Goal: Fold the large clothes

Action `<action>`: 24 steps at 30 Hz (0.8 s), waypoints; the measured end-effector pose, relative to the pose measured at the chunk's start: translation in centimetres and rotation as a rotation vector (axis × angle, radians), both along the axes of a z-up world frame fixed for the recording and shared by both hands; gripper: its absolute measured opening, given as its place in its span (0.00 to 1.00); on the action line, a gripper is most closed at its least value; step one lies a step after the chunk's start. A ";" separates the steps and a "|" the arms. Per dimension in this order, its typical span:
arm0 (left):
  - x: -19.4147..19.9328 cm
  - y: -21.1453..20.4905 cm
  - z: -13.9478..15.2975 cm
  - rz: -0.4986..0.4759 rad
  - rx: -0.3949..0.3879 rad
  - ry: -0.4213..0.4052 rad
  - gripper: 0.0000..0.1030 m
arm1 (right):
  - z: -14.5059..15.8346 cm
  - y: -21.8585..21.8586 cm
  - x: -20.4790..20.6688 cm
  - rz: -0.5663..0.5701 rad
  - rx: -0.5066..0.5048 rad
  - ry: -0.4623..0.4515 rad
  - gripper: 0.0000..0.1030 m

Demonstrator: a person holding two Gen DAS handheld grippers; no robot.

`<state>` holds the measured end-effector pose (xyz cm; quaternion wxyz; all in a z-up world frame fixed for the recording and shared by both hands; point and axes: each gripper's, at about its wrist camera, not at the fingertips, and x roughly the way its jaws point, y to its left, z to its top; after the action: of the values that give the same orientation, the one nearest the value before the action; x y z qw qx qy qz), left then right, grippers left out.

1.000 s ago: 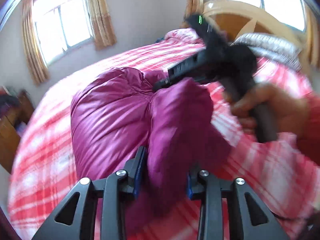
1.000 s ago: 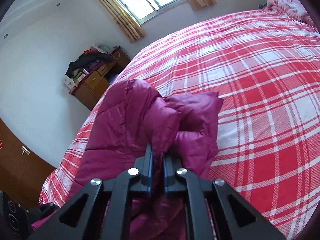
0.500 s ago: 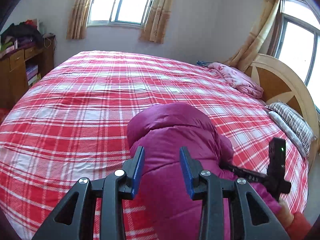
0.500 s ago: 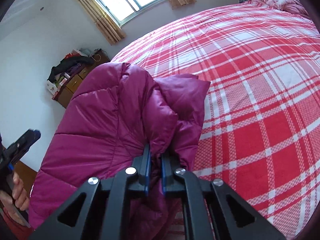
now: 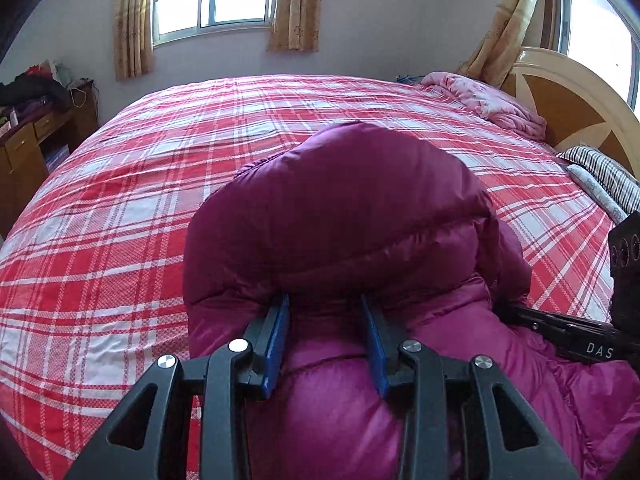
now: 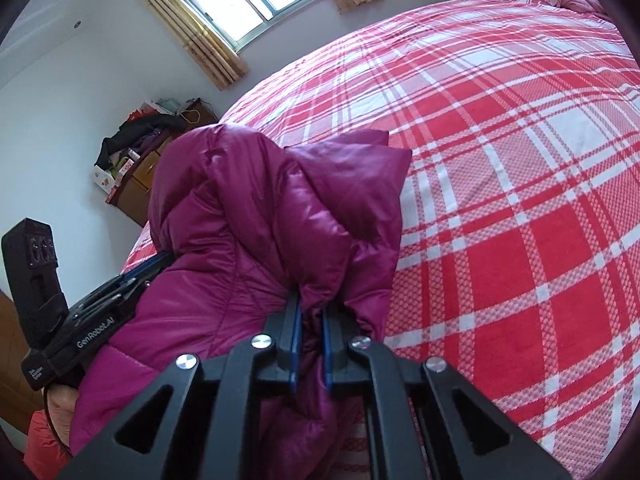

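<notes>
Holding a bunched puffy jacket (image 5: 352, 216) over the near edge of the plaid bed (image 5: 120, 208), both claws gripping it. Left gripper (image 5: 325, 320) sitting partly apart, pads sunk into a thick padded roll; looking clamped on the jacket, though the bite seems shallow against that much loft. Right gripper (image 6: 310, 312) pinched nearly together on a thin gathered fold of the same jacket (image 6: 256, 216). Bulk of the garment mounding up between and ahead of the two claws, lower part hanging toward the camera, sleeves and hem not distinguishable. Risks from here: slick shell plus trapped air probably letting the thick roll squirm out of the left pads under any sideways pull; right pinch possibly catching only the outer layer, so the lining could slide and the fold go crooked; unequal pull between the two likely twisting the bundle instead of laying it flat; puffy fill probably springing any crease back open once released. Pink blanket (image 5: 492, 104) near the headboard well apart, not interfering.
</notes>
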<state>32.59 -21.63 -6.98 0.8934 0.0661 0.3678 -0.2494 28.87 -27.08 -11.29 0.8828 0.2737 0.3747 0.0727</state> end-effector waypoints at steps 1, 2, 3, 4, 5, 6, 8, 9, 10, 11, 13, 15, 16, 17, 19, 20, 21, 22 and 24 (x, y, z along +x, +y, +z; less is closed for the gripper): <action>0.2 -0.1 -0.2 -0.003 0.009 -0.004 0.36 | -0.1 0.0 0.0 0.001 -0.002 0.002 0.07; 0.1 -0.3 -0.5 -0.004 0.018 -0.013 0.36 | -0.1 0.0 0.1 0.001 -0.002 0.004 0.07; 0.0 -0.5 -0.7 -0.003 0.028 -0.023 0.36 | -0.1 -0.1 0.1 0.002 -0.001 0.005 0.07; -0.2 -0.6 -0.8 -0.002 0.037 -0.037 0.37 | -0.2 -0.1 0.1 0.002 0.001 0.006 0.07; -0.2 -0.7 -0.9 0.000 0.044 -0.044 0.37 | -0.2 -0.1 0.2 0.003 0.004 0.008 0.07; -0.3 -0.9 -1.1 0.003 0.054 -0.047 0.37 | -0.2 -0.2 0.3 0.003 0.008 0.011 0.07; -0.1 -1.1 -1.3 0.007 0.068 -0.046 0.37 | -0.2 -0.3 0.5 0.003 0.019 0.018 0.07; 0.0 -1.2 -1.4 0.008 0.074 -0.049 0.37 | -0.1 -0.3 0.5 0.004 0.018 0.021 0.07; -0.2 -1.3 -1.4 0.009 0.081 -0.056 0.37 | 0.1 -0.2 0.5 0.005 0.007 0.023 0.07; -0.2 -1.3 -1.4 0.009 0.082 -0.057 0.37 | 0.4 0.0 0.4 0.006 -0.016 0.025 0.07; -0.2 -1.4 -1.4 0.009 0.085 -0.058 0.37 | 1.3 0.3 0.4 0.015 -0.068 0.042 0.08; -0.2 -1.4 -1.4 0.011 0.093 -0.064 0.37 | 3.1 0.2 0.1 0.001 -0.130 0.048 0.09; -0.2 -1.5 -1.4 0.012 0.099 -0.069 0.37 | 4.2 -0.1 -0.2 -0.016 -0.151 0.031 0.10; -0.2 -1.6 -1.4 0.014 0.104 -0.073 0.37 | 5.7 -0.3 -0.5 -0.032 -0.173 -0.009 0.16; -0.3 -2.0 -1.4 0.017 0.119 -0.079 0.37 | 7.9 -0.3 -0.3 -0.043 -0.210 -0.071 0.20; -0.4 -2.1 -1.5 0.018 0.125 -0.082 0.37 | 8.6 -0.1 0.3 -0.033 -0.223 -0.080 0.20; -0.3 -2.2 -1.5 0.019 0.129 -0.084 0.37 | 8.9 0.2 1.4 -0.013 -0.236 -0.073 0.20; -0.3 -2.2 -1.5 0.020 0.133 -0.086 0.37 | 8.8 0.5 2.6 0.012 -0.240 -0.061 0.20; -0.3 -2.3 -1.6 0.023 0.138 -0.089 0.37 | 7.5 1.4 5.4 0.053 -0.254 -0.005 0.20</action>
<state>32.24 -23.94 -8.54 0.9050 0.1341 0.3448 -0.2099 34.32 -25.68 -3.81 0.9091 0.1495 0.3857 0.0488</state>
